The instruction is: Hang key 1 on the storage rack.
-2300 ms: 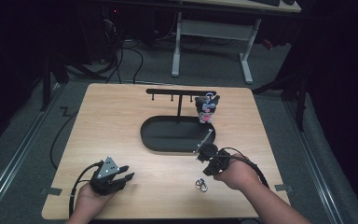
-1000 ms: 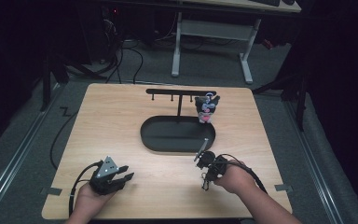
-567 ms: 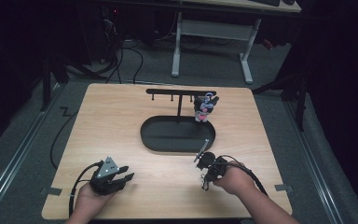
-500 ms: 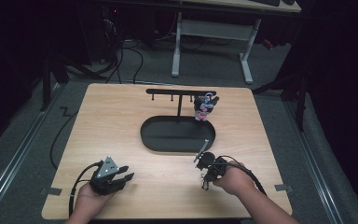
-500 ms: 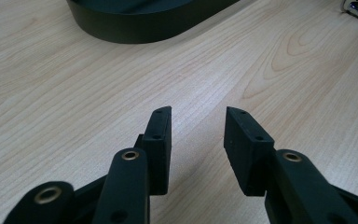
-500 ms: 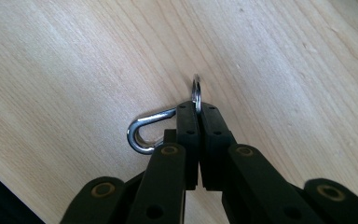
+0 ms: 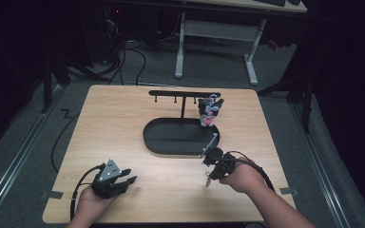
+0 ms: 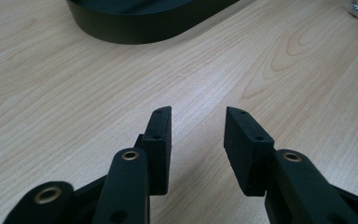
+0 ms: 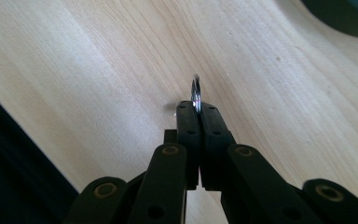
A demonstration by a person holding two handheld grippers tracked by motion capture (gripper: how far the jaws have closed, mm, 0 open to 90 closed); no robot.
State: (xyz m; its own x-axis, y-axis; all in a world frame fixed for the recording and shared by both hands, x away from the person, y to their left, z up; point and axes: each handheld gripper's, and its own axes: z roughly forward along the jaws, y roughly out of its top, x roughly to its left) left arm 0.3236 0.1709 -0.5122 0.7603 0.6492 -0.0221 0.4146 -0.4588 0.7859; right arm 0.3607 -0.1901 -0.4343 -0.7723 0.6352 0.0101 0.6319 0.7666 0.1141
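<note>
The right gripper is clamped on a thin metal key ring, just above the wooden table near its near right edge. Light, stiff and slick, the ring could twist; a pinch on its rim seems best. The left gripper rests half open, holding nothing. Farther off stands a black hanger stand with a plush keychain hung on it, which crowds that end of the bar.

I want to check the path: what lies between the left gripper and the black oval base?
Only bare wooden table lies between the left gripper and the black oval base, as the left gripper view shows.
</note>
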